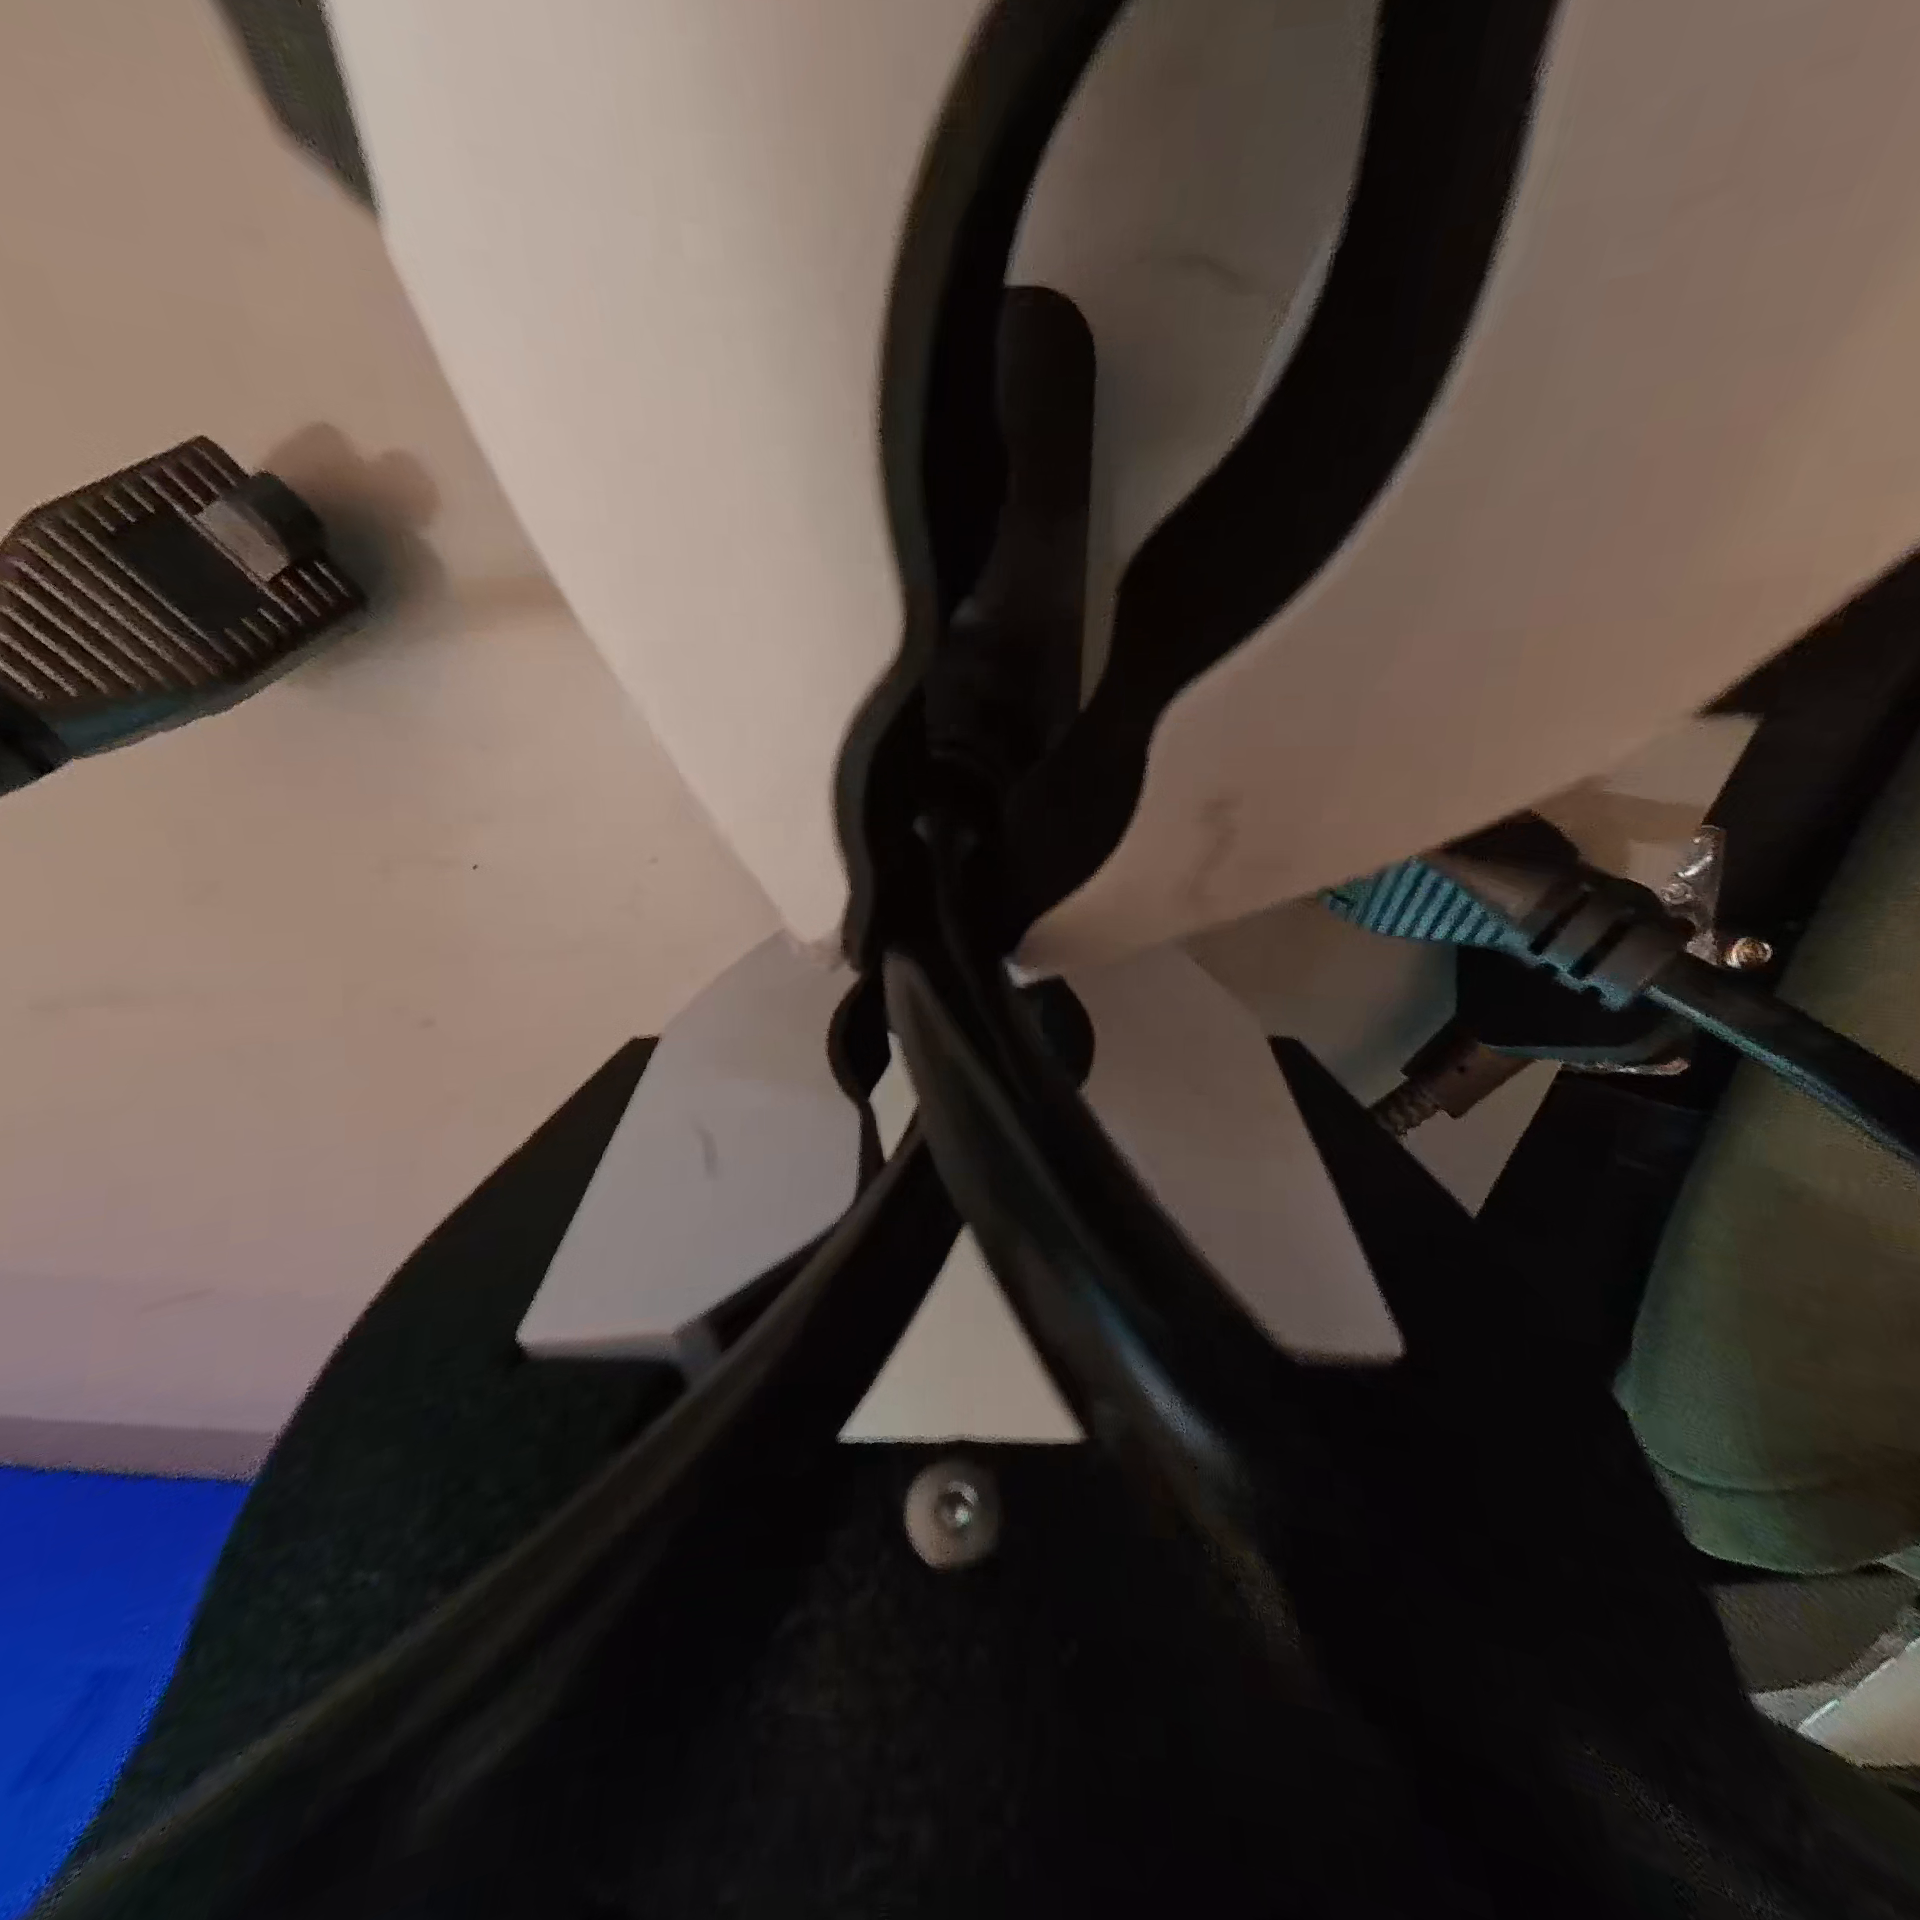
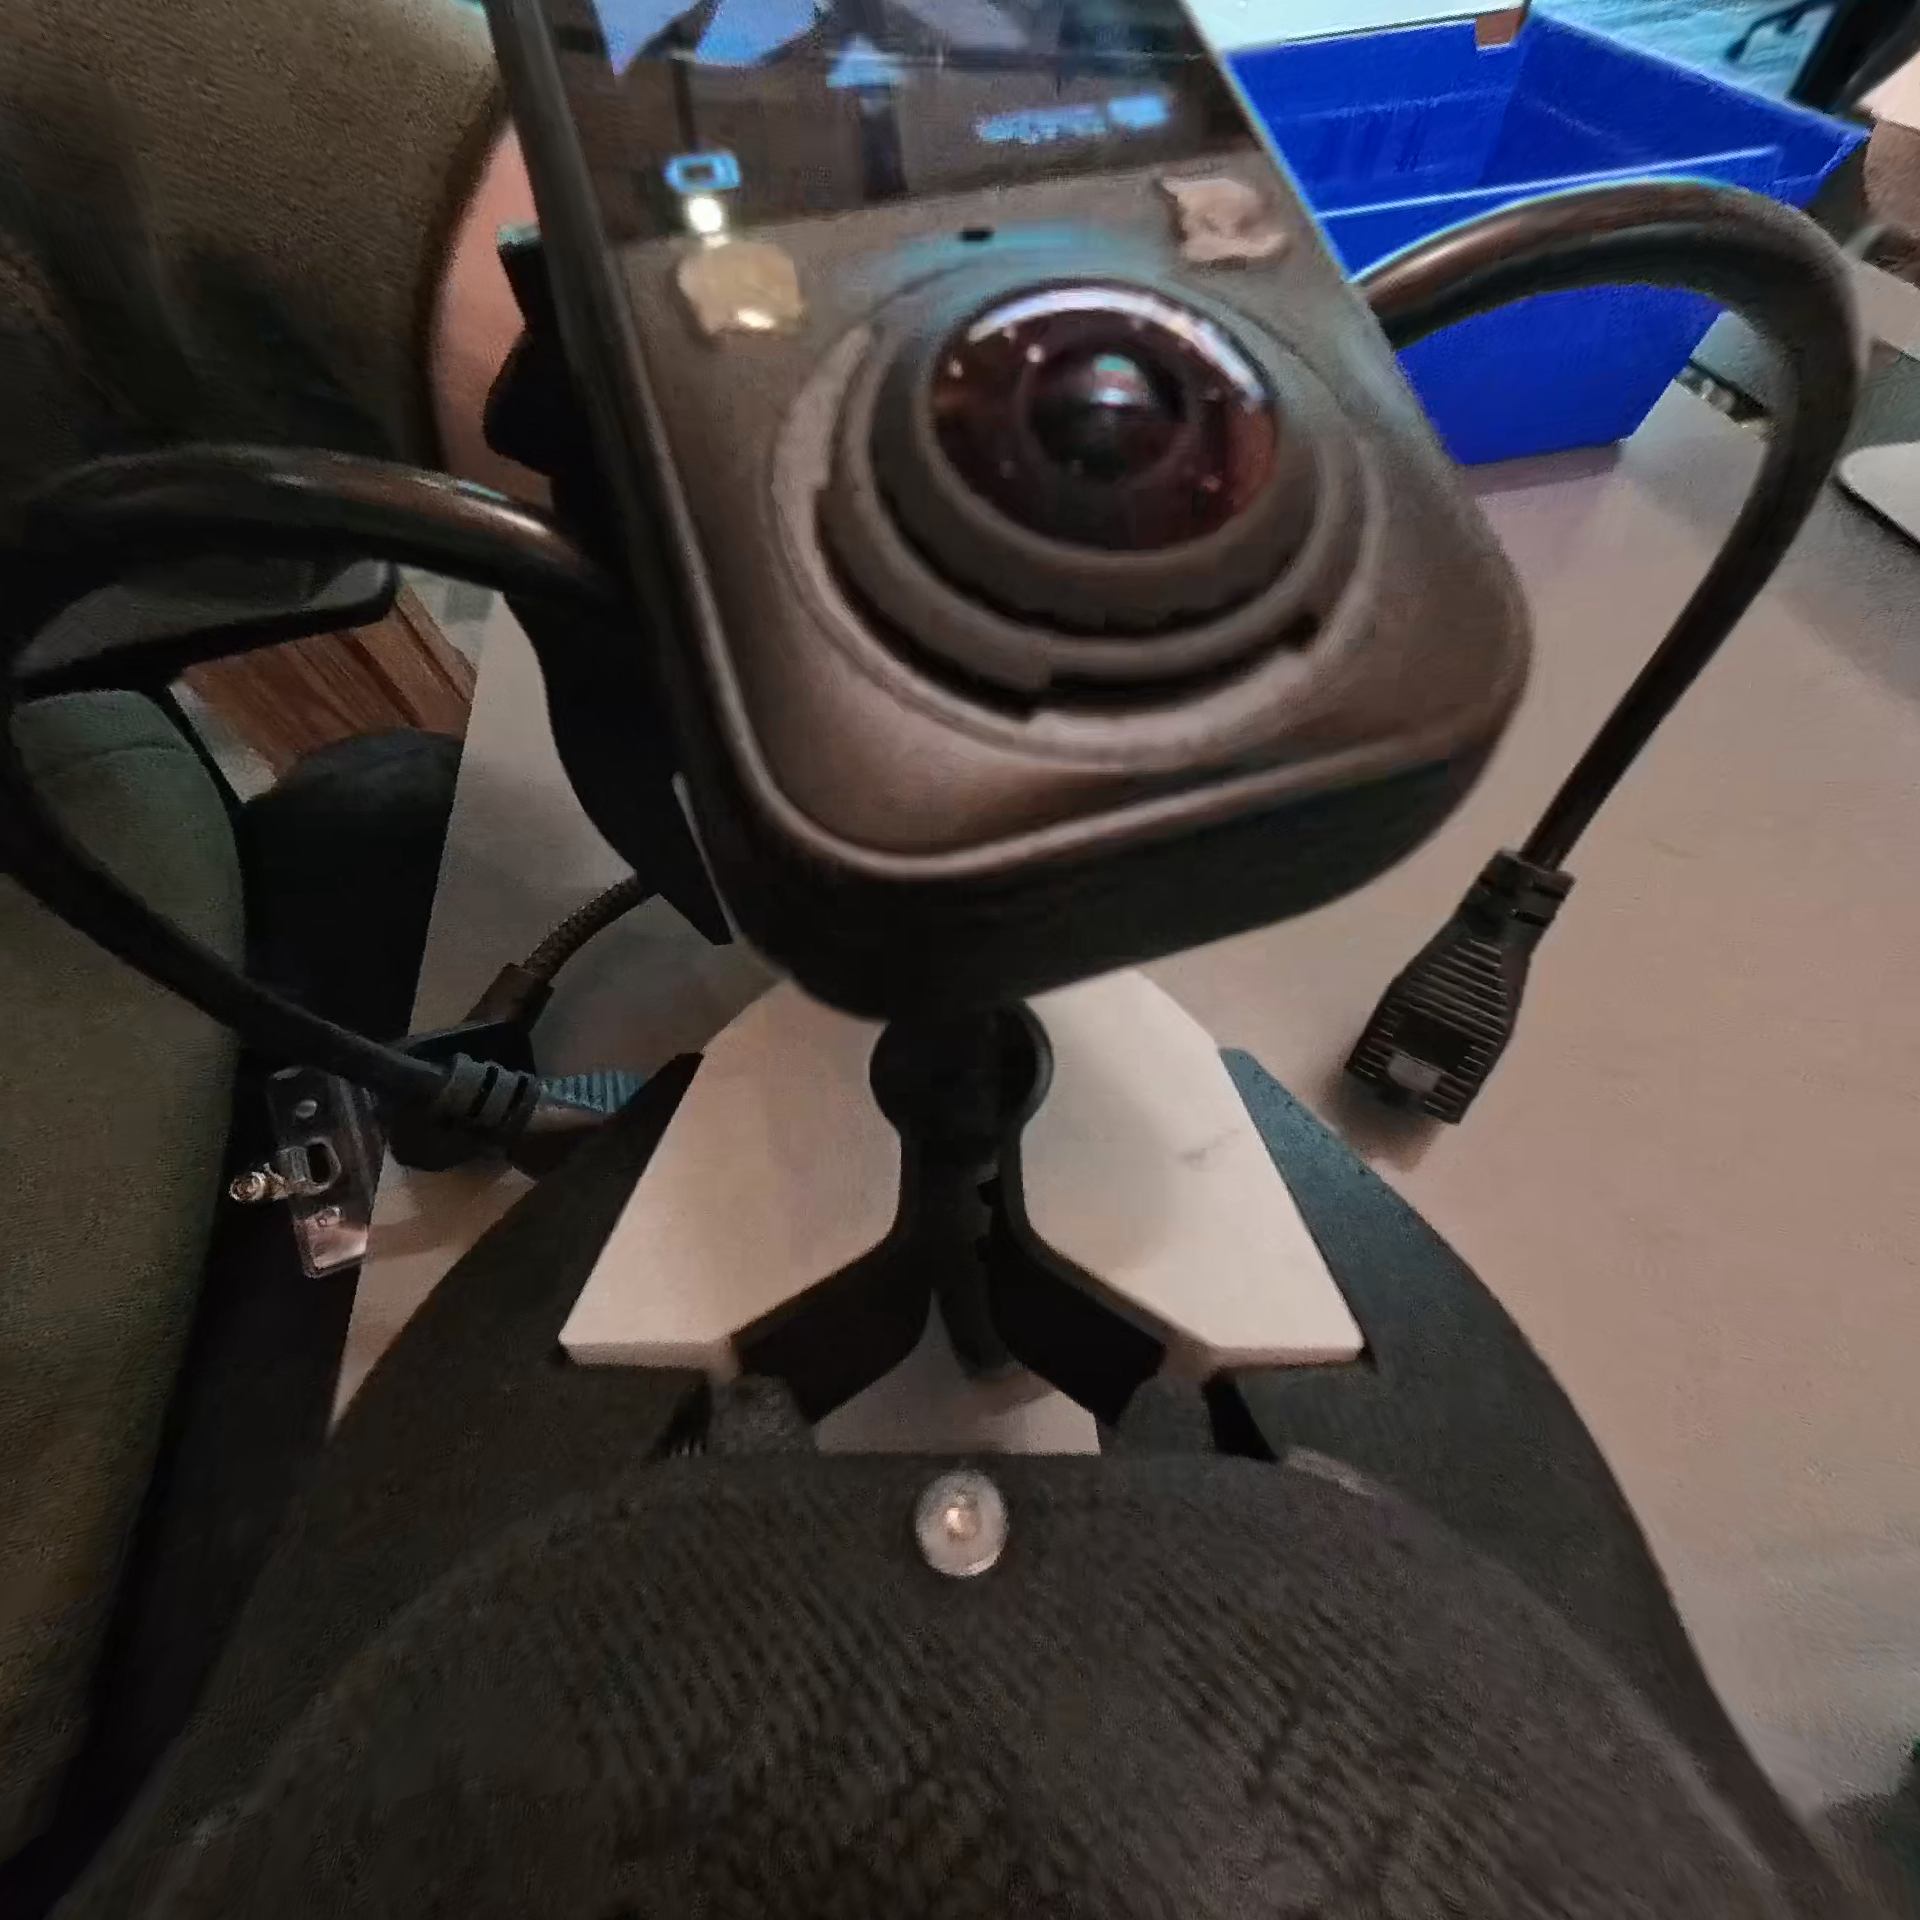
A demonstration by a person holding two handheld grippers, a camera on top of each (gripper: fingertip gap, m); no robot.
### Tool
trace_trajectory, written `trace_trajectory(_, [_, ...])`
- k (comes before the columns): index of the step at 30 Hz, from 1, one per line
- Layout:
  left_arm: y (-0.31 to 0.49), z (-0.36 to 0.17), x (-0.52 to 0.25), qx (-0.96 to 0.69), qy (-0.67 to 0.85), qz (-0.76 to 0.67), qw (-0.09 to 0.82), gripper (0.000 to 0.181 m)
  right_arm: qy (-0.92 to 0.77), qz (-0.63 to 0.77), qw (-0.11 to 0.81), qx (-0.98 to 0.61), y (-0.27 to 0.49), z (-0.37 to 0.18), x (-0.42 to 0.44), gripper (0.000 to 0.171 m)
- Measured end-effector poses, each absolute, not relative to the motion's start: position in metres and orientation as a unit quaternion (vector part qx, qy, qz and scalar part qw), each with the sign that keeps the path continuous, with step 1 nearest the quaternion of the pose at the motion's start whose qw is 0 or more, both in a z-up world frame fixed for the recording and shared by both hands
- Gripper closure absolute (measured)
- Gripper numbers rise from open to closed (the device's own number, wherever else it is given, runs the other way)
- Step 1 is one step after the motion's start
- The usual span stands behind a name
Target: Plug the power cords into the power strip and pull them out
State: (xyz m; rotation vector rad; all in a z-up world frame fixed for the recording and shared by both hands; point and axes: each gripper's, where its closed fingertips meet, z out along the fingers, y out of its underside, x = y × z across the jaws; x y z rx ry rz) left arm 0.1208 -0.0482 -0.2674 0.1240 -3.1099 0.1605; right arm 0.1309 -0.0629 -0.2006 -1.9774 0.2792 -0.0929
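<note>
The two grippers face each other, tip to tip, over a pale table [image 1: 260,1039]. My left gripper [image 1: 940,1003] is shut on black power cords [image 1: 1049,1226] that run back between its white fingers. The right gripper's big white fingers [image 1: 644,416] fill the top of that view, their black pads pinched on the same cord bundle. In the right wrist view my right gripper [image 2: 961,1174] is shut on a black cord, with the left gripper's camera [image 2: 1101,436] just above it. A black ribbed cord connector [image 1: 177,582] [image 2: 1444,1008] lies loose on the table. No power strip is in view.
A second plug with a teal ribbed body [image 1: 1455,914] [image 2: 520,1091] lies at the table edge beside a metal clamp [image 2: 312,1164]. A person's green clothing [image 1: 1787,1299] [image 2: 94,1039] is close by. A blue bin [image 2: 1558,208] stands at the far right. My right fingertips sit around 7 centimeters from my left ones.
</note>
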Motion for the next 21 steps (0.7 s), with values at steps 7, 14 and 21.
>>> trace_trajectory(7, [-0.048, -0.267, 0.12, 0.029, -0.998, 0.048, 0.012, 0.156, 0.118, -0.038, 0.545, -0.829, -0.064, -0.2, 0.128, 0.164])
trace_trajectory(14, [-0.047, -0.267, 0.117, 0.024, -0.998, 0.055, 0.016, 0.159, 0.114, -0.042, 0.558, -0.821, -0.062, -0.199, 0.122, 0.164])
trace_trajectory(21, [-0.048, -0.267, 0.12, 0.029, -0.998, 0.049, 0.009, 0.156, 0.129, -0.035, 0.569, -0.811, -0.061, -0.197, 0.13, 0.163])
